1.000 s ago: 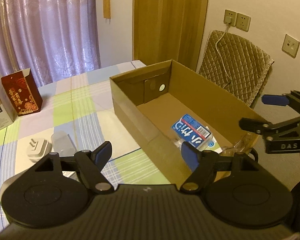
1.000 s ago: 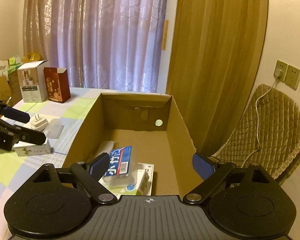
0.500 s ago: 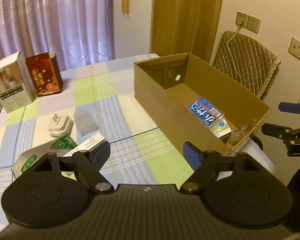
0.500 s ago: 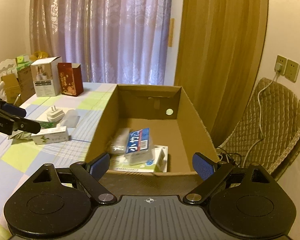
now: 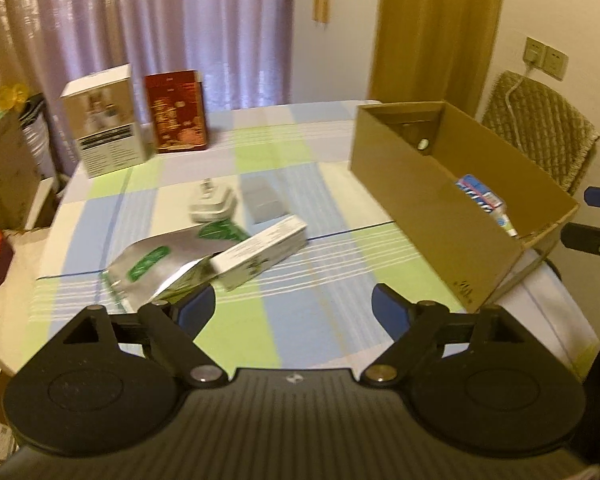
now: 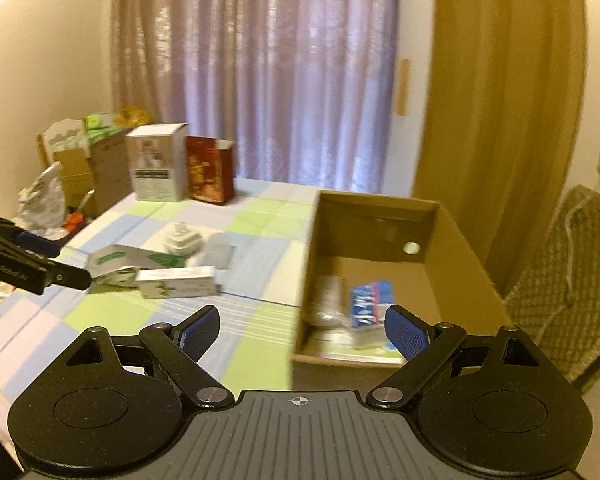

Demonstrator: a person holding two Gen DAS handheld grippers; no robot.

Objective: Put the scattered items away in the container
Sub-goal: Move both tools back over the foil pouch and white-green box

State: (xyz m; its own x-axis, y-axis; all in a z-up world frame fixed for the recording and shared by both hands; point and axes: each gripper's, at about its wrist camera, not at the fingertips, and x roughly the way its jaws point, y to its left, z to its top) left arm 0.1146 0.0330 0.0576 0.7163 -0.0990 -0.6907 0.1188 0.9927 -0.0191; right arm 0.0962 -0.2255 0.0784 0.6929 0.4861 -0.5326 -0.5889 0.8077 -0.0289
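While both the left gripper (image 5: 292, 306) and right gripper (image 6: 302, 330) hang wide open and empty, the long white carton (image 5: 260, 252), overlapping the foil pouch (image 5: 156, 264), could drag it along.

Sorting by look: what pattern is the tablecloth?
The tablecloth is checked in pale green, blue and white; the left wrist view shows it best.

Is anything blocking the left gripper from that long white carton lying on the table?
Nothing visible. The left gripper hangs open just short of the white carton, with only bare tablecloth between; the silver pouch lies tucked beside and partly under it.
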